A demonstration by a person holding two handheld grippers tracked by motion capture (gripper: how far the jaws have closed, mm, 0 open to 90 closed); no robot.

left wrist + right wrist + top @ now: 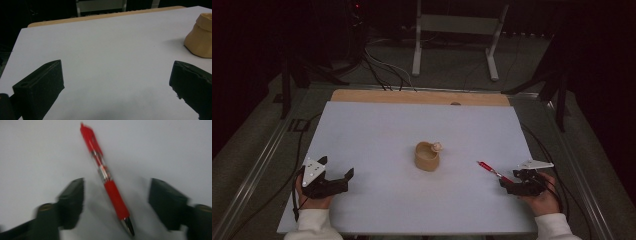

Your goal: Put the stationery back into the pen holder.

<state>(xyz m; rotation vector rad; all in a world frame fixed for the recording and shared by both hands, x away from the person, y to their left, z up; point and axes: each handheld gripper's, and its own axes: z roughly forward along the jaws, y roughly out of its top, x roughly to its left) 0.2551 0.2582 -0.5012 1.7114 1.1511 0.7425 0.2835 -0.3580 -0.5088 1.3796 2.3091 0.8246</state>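
**Right gripper view: red pen between open jaws**

We see our right claw [116,202] spread wide around the red pen [110,187], gripping nothing. The pen lies flat on the bench [377,130], silver tip toward us, long axis slanting away leftward. Our left claw [337,167] gapes empty. A tan cup [427,156] stands mid-bench, well apart.

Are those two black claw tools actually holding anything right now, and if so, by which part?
Nothing is held. The right hand-held gripper is open with the red pen lying between its jaws; the left hand-held gripper is open over bare table.
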